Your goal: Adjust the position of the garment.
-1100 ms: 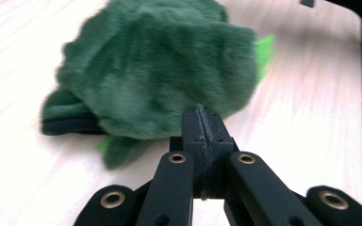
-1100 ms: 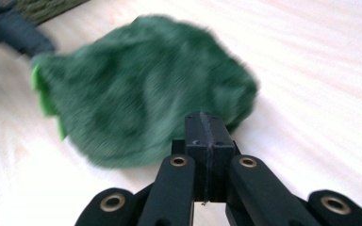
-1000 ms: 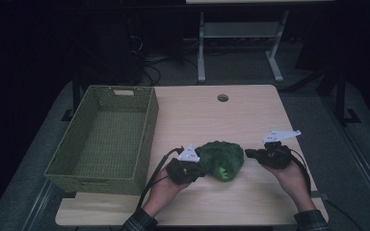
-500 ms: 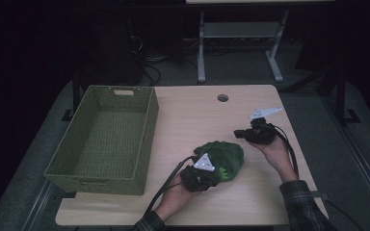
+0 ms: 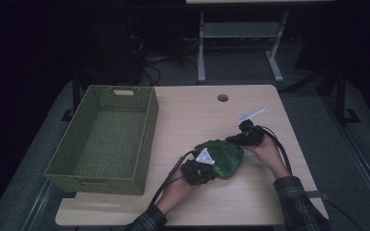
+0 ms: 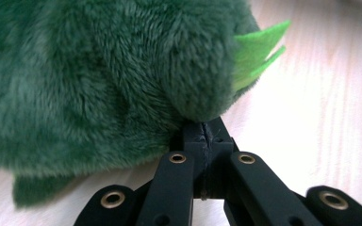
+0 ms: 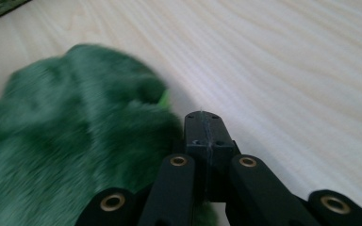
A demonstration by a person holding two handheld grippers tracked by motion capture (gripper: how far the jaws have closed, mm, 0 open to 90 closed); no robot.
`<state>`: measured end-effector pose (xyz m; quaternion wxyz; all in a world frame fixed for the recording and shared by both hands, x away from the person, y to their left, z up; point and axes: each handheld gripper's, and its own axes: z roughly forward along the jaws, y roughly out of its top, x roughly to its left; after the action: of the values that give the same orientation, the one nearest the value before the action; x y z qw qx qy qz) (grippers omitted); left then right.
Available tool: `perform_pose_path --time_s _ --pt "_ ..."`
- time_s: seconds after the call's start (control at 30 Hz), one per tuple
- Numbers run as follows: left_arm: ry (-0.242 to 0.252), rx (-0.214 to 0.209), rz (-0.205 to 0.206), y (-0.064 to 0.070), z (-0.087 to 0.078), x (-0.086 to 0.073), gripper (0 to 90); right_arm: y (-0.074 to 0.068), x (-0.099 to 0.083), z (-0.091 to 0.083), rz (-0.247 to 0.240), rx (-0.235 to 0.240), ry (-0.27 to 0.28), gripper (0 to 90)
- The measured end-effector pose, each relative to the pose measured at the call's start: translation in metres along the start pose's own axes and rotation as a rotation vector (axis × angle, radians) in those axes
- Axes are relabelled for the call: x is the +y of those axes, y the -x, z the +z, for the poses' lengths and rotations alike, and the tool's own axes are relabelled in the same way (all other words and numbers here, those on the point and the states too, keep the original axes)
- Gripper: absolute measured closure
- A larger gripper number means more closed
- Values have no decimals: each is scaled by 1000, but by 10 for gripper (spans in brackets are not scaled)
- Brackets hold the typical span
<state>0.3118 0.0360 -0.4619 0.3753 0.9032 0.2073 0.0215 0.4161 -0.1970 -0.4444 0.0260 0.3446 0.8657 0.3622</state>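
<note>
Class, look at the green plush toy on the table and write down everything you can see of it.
The green plush toy is a soft, rounded heap of dark green fur with lighter green patches; bright green felt spikes stick out at one end. It lies on the pale wooden table, to the right of the green woven basket and apart from it. The left gripper, jaws together, presses against its near side, and the right gripper, jaws also together, sits at its far right edge.

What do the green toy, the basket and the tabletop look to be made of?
Green toy: soft plush, short fuzzy pile, with flat felt-like bright green points. Basket: olive woven material, regular weave on walls and floor; fibre or plastic, I can't tell. Tabletop: pale wood or wood-look laminate, straight grain lines, matte.
</note>
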Motion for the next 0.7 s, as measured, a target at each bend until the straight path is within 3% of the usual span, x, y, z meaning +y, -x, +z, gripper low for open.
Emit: perform_pose_path --time_s 0.7 --pt "-5 117 -66 -47 -25 -12 896 -37 -38 -29 -49 -9 40 900"
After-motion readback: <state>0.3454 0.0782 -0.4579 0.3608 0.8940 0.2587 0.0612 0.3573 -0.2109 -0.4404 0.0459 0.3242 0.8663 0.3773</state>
